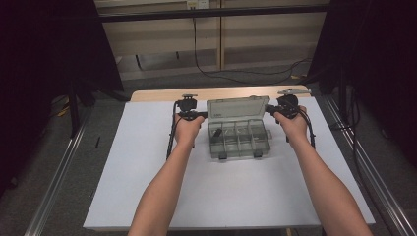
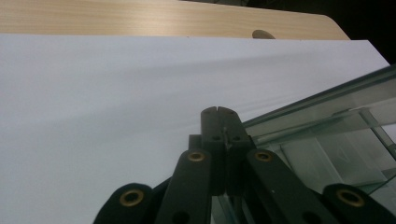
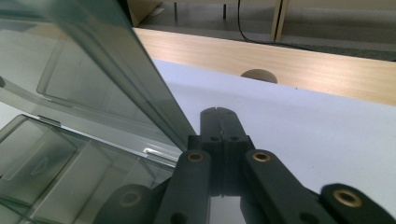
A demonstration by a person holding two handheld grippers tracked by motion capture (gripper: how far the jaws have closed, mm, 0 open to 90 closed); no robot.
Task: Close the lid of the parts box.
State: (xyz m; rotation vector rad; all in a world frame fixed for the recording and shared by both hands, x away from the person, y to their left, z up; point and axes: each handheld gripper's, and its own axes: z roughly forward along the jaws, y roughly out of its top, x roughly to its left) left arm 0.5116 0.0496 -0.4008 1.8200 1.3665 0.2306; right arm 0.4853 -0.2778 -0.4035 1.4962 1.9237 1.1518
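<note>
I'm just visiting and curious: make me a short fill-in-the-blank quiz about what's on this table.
1. The clear box has its lid ____.
2. The left gripper has its jaws ____.
3. The box rests on a ____ sheet.
4. The right gripper is at the lid's ____ end in the high view.

Missing words: open; shut; white; right

White rectangular sheet, laid flat over a pale wooden tabletop; a wood strip is left bare at 12 o'clock. Round cable hole is seen in the bare wood. Black cable is trailed over grey floor at 12 o'clock. Metal rails are set at 9 and 3 o'clock.
</note>
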